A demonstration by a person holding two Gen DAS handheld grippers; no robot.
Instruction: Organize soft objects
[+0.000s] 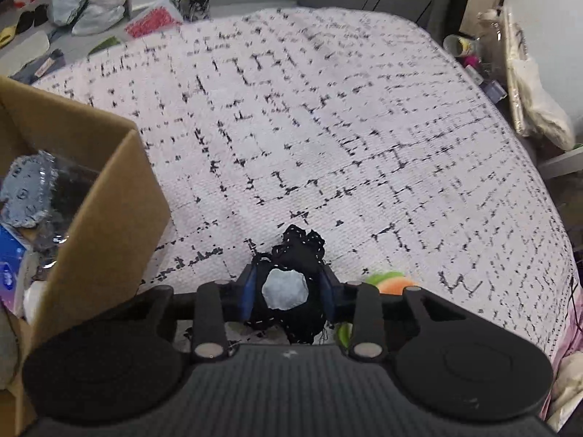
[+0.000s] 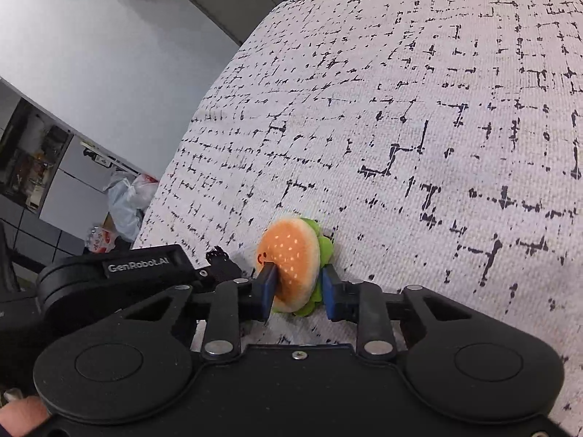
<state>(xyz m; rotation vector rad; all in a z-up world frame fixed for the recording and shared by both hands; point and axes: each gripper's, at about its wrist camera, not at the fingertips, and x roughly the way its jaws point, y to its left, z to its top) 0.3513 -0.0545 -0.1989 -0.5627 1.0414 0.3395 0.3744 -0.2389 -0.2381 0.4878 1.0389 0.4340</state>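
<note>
Burger plush point(image 2: 295, 266) on edge, clamped by right tool point(image 2: 297, 286), left tool point(image 1: 288, 291) pinching black crochet piece point(image 1: 291, 276)

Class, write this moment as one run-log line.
left tool: shut on black crocheted pouch with pale centre | right tool: shut on plush burger toy | surface: white black-patterned bedspread

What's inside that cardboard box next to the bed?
The cardboard box holds a bluish-grey fabric piece, something in clear plastic wrap and a blue packet near the bottom. Its near wall and the pile itself hide whatever lies deeper.
</note>
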